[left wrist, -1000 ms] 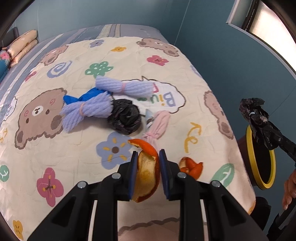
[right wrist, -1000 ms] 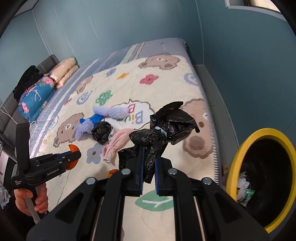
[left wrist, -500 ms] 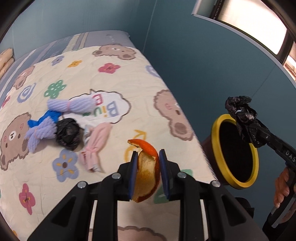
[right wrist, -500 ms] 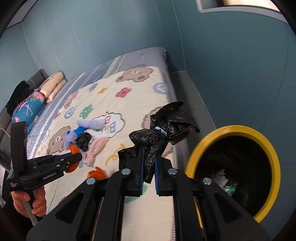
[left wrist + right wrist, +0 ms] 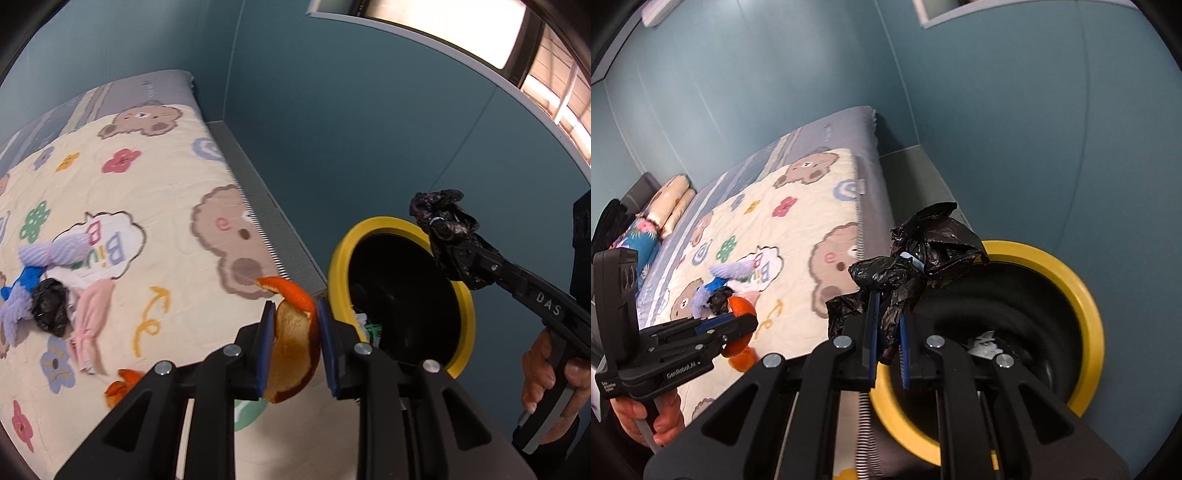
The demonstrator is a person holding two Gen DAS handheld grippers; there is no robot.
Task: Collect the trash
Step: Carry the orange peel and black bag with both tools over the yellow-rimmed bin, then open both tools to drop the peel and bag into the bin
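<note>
Carry-to-bin step: left tool (image 5: 295, 341) clamps orange peel (image 5: 293, 332) beside the yellow-rimmed bin (image 5: 466, 306). Right tool (image 5: 886, 339) pinches crumpled black bag (image 5: 916, 258) at the bin's rim. Next, likely: bring each over the mouth, then release

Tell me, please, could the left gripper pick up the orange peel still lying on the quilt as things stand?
Probably not: the left gripper is shut on an orange peel, so the loose peel on the quilt must wait.

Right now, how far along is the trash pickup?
Done: paper scraps already in the yellow-rimmed bin. In hand: left hand-held gripper clamps orange peel; right hand-held gripper clamps a black bag. Left: a peel piece and black wad on the bed.
</note>
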